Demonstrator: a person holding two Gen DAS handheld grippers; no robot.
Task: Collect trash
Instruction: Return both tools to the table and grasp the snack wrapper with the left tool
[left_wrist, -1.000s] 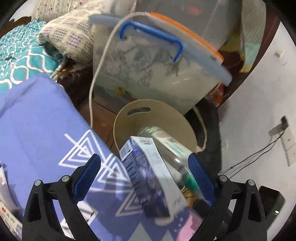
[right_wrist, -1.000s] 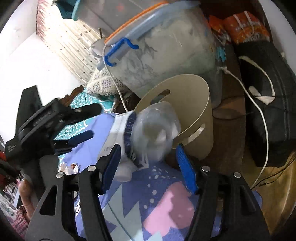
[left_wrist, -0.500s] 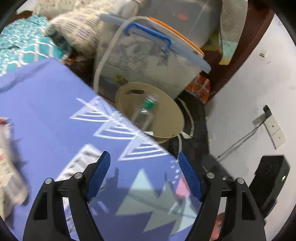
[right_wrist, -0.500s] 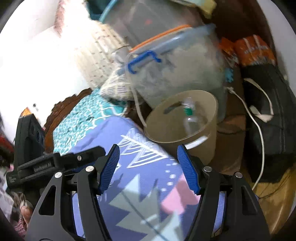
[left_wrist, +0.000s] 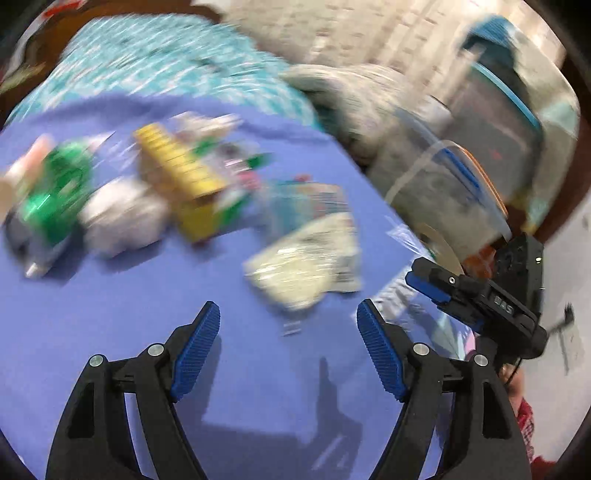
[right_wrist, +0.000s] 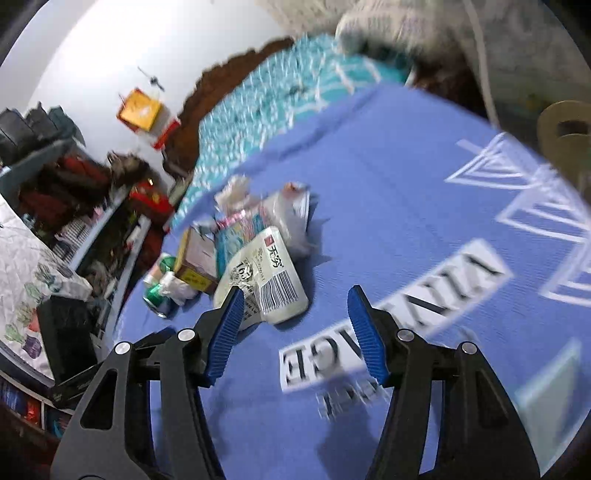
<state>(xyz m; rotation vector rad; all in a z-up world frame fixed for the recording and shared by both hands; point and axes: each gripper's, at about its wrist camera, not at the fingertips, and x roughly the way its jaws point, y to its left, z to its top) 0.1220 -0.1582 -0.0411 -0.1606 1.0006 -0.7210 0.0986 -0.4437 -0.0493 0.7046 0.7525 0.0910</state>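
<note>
- Fingers of the left gripper stand well apart above the blue bedspread, with nothing between the ribbed blue pads; earlier in the last second these jaws were narrowing.
- Just ahead of those fingertips lies a pale crumpled wrapper, blurred, flat on the cloth.
- Farther out in the left wrist view sits the rest of the trash: a yellow box, a white crumpled wad beside it, and a green can at the far left, all smeared by motion.
- Right gripper is partly open and empty too; its jaws have just been closing, with only bedspread showing in the gap.
- Its left finger overlaps the near edge of the same pale wrapper, which shows a barcode and printed characters; whether the pad touches it I cannot tell.
- Behind the wrapper the pile runs away from the gripper: a colourful packet, a brown carton, and the green can to the left.
- At the upper right edge of the right wrist view a beige bin peeks past the bedspread's corner, well apart from the pile.
- In the left wrist view the right gripper's black body shows at the right edge.
- Beyond the bedspread lie a teal patterned sheet and clear storage tubs.
</note>
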